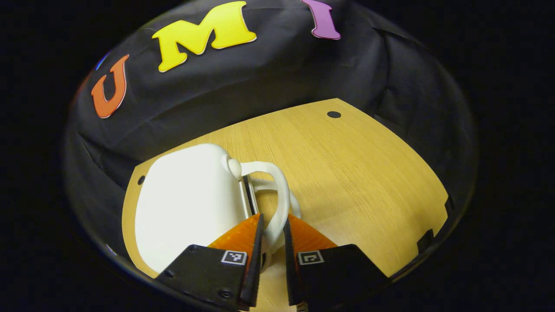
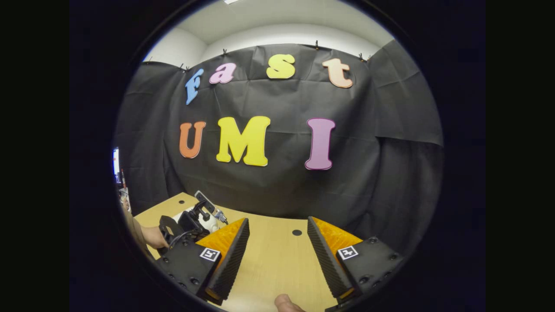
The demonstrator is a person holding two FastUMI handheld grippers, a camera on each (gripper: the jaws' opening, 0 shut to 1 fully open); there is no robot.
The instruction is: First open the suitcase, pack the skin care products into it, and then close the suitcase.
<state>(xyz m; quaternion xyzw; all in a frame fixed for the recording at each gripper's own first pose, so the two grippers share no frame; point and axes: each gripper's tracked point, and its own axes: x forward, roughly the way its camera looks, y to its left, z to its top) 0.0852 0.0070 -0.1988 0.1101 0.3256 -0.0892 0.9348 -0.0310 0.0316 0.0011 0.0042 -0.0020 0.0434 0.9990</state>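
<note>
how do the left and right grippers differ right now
The left gripper has its fingers nearly together, pinching the suitcase by its white handle; the right gripper is wide open and holds nothing. The left sits low at the suitcase, while the right hangs over bare table. Both point toward the booth's back wall.

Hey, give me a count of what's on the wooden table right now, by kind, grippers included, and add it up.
Suitcases: 1, white suitcase, its handle between the left gripper fingers.
Grippers: 2, the left gripper and the right gripper, which is open over the table.
Skin care products: 0 seen.
Total: 3
</note>
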